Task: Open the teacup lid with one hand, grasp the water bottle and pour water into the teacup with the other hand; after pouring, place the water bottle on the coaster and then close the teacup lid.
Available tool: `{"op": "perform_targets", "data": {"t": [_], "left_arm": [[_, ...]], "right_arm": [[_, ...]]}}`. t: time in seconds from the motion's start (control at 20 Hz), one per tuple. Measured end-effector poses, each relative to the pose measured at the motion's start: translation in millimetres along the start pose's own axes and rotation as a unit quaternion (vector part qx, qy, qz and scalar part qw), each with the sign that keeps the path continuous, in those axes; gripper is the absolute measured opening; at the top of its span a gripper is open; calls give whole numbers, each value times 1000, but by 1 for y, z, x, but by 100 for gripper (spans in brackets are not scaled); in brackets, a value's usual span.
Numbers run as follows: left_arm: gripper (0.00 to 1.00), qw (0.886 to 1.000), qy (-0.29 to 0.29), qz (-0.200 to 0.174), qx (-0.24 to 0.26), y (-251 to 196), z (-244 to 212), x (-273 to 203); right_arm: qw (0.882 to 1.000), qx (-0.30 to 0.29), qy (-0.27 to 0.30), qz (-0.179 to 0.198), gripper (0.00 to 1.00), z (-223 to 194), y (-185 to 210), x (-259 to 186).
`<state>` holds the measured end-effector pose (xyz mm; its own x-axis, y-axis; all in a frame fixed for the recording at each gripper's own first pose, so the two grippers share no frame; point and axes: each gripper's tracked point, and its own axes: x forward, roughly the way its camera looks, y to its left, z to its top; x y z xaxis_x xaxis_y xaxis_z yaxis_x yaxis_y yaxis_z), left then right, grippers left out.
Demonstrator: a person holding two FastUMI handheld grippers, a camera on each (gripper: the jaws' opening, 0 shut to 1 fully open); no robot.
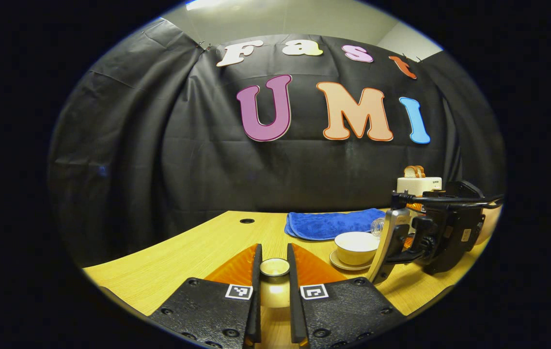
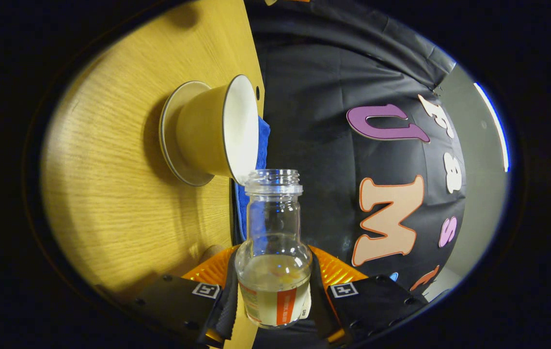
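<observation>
In the left gripper view, the left gripper (image 1: 274, 271) holds the small round cream teacup lid (image 1: 274, 267) between its two fingers, lifted above the light wooden table (image 1: 183, 252). To its right the open cream ceramic teacup (image 1: 355, 247) stands on its matching saucer (image 1: 345, 264), in front of a folded blue towel (image 1: 328, 224), and a white toaster with bread slices (image 1: 418, 183) stands farther back. In the right gripper view, the right gripper (image 2: 273, 291) is closed on the clear glass water bottle with a little water inside (image 2: 273, 252), turned on its side so the open bottle mouth lies just beside the teacup rim.
</observation>
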<state>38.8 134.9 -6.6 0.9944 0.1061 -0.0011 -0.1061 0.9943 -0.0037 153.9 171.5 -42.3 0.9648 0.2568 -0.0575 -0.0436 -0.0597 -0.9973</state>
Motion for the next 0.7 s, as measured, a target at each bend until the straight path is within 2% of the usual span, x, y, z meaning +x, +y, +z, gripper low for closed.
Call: {"op": "perform_targets", "data": {"t": [0.5,0.7], "left_arm": [[21,1000,0,0,0,0,0,0],[21,1000,1,0,-1,0,-1,0]], "right_arm": [[996,-85,-22,-22,67,10,-15,-4],[994,-101,-24,-24,67,13,-15,-3]]}}
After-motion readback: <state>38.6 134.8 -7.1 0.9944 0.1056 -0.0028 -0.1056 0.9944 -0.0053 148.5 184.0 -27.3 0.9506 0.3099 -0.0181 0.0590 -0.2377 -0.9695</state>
